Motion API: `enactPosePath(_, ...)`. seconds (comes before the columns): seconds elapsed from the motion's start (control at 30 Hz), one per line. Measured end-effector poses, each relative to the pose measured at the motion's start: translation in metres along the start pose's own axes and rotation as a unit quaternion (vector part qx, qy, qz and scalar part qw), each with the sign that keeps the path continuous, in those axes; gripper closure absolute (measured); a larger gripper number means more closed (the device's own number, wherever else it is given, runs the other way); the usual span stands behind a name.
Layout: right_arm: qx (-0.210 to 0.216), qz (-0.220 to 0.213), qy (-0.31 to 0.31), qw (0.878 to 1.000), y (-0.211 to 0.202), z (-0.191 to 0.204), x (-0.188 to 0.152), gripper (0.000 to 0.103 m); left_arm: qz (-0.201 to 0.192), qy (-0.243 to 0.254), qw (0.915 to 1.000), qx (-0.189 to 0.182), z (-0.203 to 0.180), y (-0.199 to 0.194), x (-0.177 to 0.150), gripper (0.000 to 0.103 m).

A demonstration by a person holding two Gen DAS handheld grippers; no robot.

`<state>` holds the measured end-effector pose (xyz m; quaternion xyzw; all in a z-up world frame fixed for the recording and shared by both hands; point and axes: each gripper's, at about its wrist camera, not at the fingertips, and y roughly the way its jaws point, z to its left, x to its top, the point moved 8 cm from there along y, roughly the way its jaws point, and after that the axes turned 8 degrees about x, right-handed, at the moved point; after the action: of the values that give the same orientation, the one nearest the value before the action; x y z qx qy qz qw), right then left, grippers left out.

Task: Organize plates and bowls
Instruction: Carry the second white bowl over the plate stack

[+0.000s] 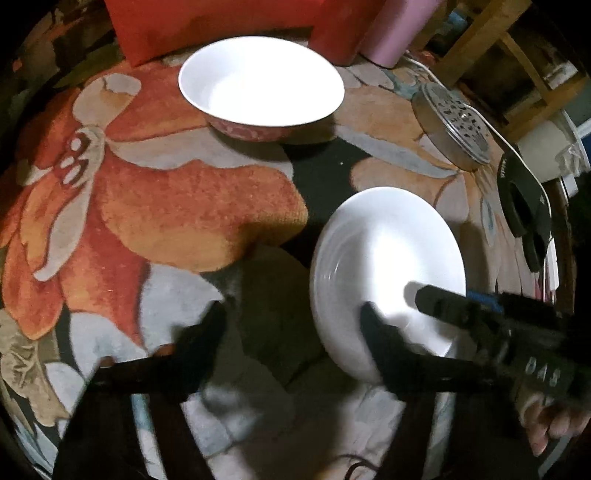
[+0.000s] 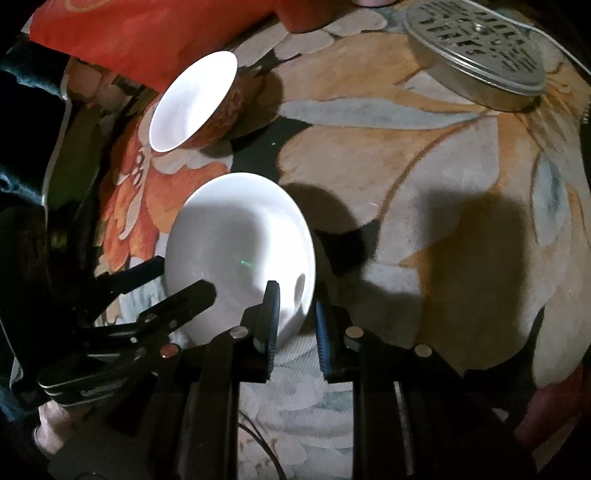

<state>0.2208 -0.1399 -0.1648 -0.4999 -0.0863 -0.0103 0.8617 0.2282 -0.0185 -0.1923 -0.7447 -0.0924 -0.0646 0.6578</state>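
A white plate [image 1: 384,258] lies on the floral rug, also shown in the right wrist view [image 2: 236,251]. A bowl, white inside and red patterned outside [image 1: 260,85], stands farther back; it also shows in the right wrist view [image 2: 192,103]. My left gripper [image 1: 291,321] is open; its right finger sits over the plate's near rim, its left finger on the rug. My right gripper [image 2: 295,317] is open, with its left finger over the plate's near rim and its right finger just right of the plate. It also appears in the left wrist view [image 1: 436,299], over the plate.
A perforated metal tin [image 1: 450,125] lies at the right, also in the right wrist view [image 2: 476,51]. Red cushions [image 1: 221,22] and a pink cylinder [image 1: 399,26] stand behind the bowl. A black device with a white cable [image 1: 524,199] lies at the right edge.
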Motion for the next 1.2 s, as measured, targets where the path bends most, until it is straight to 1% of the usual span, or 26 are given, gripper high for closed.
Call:
enactPosePath(0.03,-0.005,-0.005,0.002,1.0,-0.001,0.0,0.002,0.083,0.004,0.0,1.0,0.001,-0.001,0.003,0.001,0.054)
enactPosePath(0.1,-0.015,-0.015,0.007,1.0,-0.001,0.0,0.005,0.083,0.004,0.0,1.0,-0.005,-0.006,0.007,0.005,0.055)
enactPosePath(0.13,-0.018,-0.018,0.01,1.0,-0.002,-0.003,0.005,0.083,0.002,0.002,1.0,-0.01,-0.009,0.008,0.007,0.059)
enactPosePath(0.17,-0.02,-0.022,0.014,0.999,-0.002,-0.004,0.005,0.083,0.0,0.004,0.9999,-0.011,-0.011,0.008,0.009,0.067)
enactPosePath(0.2,-0.022,-0.023,0.018,0.999,-0.001,-0.003,0.006,0.083,0.0,0.008,0.9999,-0.011,-0.013,0.009,0.011,0.071)
enactPosePath(0.23,-0.024,-0.024,0.026,0.999,-0.001,-0.005,0.006,0.083,0.0,0.011,0.9998,-0.014,-0.015,0.01,0.012,0.081)
enactPosePath(0.27,-0.021,-0.024,0.036,0.999,0.0,-0.007,0.006,0.083,0.0,0.013,0.9997,-0.019,-0.017,0.011,0.013,0.088)
enactPosePath(0.3,-0.013,-0.023,0.045,0.999,0.002,-0.007,0.006,0.084,0.001,0.015,0.9996,-0.025,-0.019,0.011,0.014,0.089)
enactPosePath(0.47,-0.02,-0.014,0.069,0.997,0.013,-0.009,0.003,0.085,-0.002,0.022,0.9995,-0.022,-0.022,0.008,0.015,0.09)
enactPosePath(0.53,-0.027,-0.019,0.058,0.998,0.011,-0.008,0.001,0.086,-0.003,0.023,0.9995,-0.023,-0.021,0.005,0.012,0.09)
enactPosePath(0.67,-0.022,-0.019,0.046,0.999,0.005,-0.003,-0.005,0.086,-0.007,0.032,0.9992,-0.025,-0.021,-0.003,0.002,0.09)
enactPosePath(0.8,-0.024,-0.016,0.032,0.999,-0.007,0.004,-0.016,0.086,-0.019,0.039,0.9987,-0.029,-0.026,-0.018,-0.003,0.09)
enactPosePath(0.97,-0.038,-0.014,0.022,0.999,-0.03,0.006,-0.031,0.086,-0.041,0.061,0.9966,-0.037,-0.051,-0.043,-0.005,0.09)
enactPosePath(1.07,-0.043,-0.024,0.021,0.999,-0.049,0.001,-0.038,0.086,-0.05,0.08,0.9943,-0.049,-0.071,-0.055,-0.008,0.09)
enactPosePath(1.2,-0.042,-0.044,0.041,0.997,-0.079,-0.012,-0.049,0.086,-0.053,0.106,0.991,-0.062,-0.1,-0.067,-0.017,0.09)
